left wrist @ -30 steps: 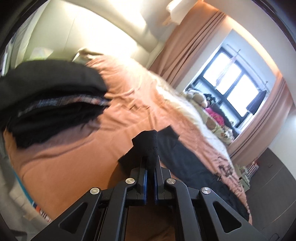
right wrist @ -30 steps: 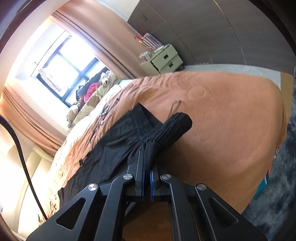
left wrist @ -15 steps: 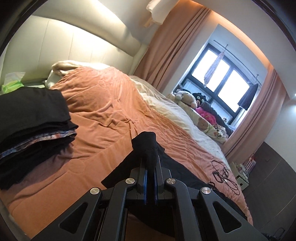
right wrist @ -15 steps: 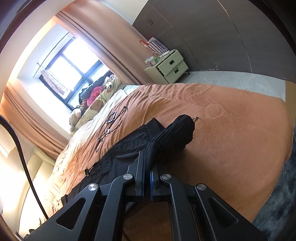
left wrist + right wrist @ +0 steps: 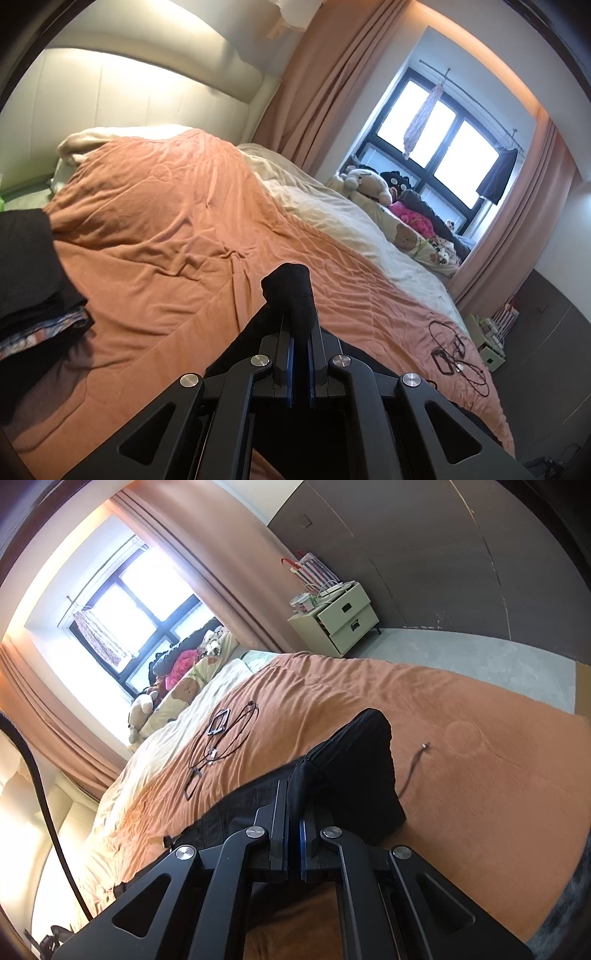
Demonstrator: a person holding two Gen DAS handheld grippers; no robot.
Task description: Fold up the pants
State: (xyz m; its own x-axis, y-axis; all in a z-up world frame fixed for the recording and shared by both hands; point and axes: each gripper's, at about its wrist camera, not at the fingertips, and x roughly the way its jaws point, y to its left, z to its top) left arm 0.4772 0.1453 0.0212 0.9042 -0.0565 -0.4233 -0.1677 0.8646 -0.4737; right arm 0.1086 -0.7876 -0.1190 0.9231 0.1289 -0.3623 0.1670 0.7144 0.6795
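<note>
The black pants hang lifted above the orange bedspread. My left gripper is shut on a bunched black end of the pants, which pokes up past the fingertips. My right gripper is shut on another part of the pants, with a folded flap draped to its right. The cloth trails left and down below both grippers, and most of it is hidden behind the gripper bodies.
A stack of folded dark clothes sits at the bed's left edge. Black cables and small devices lie on the bedspread, also in the left wrist view. Stuffed toys line the window side. A white nightstand stands beyond the bed.
Both grippers have risen and tilted up with the pants held. The clothes stack slid toward the left edge of the left view. More bed and cables show in the right view.
</note>
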